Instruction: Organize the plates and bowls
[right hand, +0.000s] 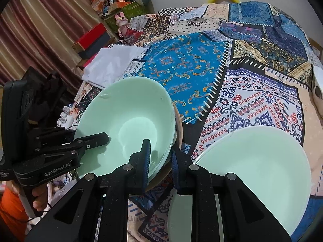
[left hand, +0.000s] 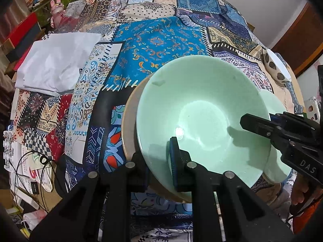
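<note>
A pale green bowl [left hand: 203,109] is held tilted above the patchwork cloth, with a tan dish [left hand: 129,121] close behind its rim. My left gripper [left hand: 159,161] is shut on the bowl's near rim, one pad inside. My right gripper [right hand: 160,161] is shut on the opposite rim of the same bowl [right hand: 125,121], and it shows in the left wrist view [left hand: 262,125]. A second pale green bowl [right hand: 256,171] lies on the cloth to the right of it, partly hidden in the left wrist view [left hand: 276,137].
The table carries a patterned patchwork cloth [left hand: 161,44]. Folded white fabric [left hand: 56,64] lies at the far left. A spotted white dish [left hand: 276,68] sits at the right edge. Boxes and clutter [right hand: 94,38] stand beyond the table's left side; cables [left hand: 36,173] hang off the left.
</note>
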A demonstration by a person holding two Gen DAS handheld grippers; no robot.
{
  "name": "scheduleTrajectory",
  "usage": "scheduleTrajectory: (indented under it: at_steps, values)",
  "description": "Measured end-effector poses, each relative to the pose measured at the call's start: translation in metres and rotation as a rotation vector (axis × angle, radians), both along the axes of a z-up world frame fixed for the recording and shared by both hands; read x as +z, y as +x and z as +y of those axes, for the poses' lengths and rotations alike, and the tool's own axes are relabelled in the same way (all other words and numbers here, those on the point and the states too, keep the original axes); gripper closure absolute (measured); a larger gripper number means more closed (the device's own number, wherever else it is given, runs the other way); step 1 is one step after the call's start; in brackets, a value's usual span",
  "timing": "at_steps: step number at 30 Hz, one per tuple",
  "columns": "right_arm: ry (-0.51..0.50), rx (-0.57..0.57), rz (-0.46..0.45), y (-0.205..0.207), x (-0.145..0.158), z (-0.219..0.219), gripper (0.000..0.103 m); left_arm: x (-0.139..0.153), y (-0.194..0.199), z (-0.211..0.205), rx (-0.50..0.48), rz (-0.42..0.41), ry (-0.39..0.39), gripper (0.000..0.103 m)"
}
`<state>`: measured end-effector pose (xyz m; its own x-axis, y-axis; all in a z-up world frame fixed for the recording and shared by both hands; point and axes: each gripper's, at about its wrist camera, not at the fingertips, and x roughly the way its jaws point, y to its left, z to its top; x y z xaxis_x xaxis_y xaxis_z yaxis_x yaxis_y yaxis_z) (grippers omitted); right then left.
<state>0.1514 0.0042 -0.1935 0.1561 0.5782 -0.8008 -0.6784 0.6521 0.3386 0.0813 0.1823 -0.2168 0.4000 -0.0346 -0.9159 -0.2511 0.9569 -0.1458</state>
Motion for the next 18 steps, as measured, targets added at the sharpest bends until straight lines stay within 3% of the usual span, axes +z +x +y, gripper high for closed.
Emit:
scheduleTrajectory:
  at_steps: [13,18]
  values:
    - [0.021,-0.031,-0.049,0.002,0.01,-0.023,0.083,0.001,0.004,-0.012,-0.011,0.004,0.129,0.084]
    - [0.025,-0.047,-0.042,0.004,0.011,-0.032,0.083,0.005,0.007,-0.012,-0.018,0.028,0.129,0.083]
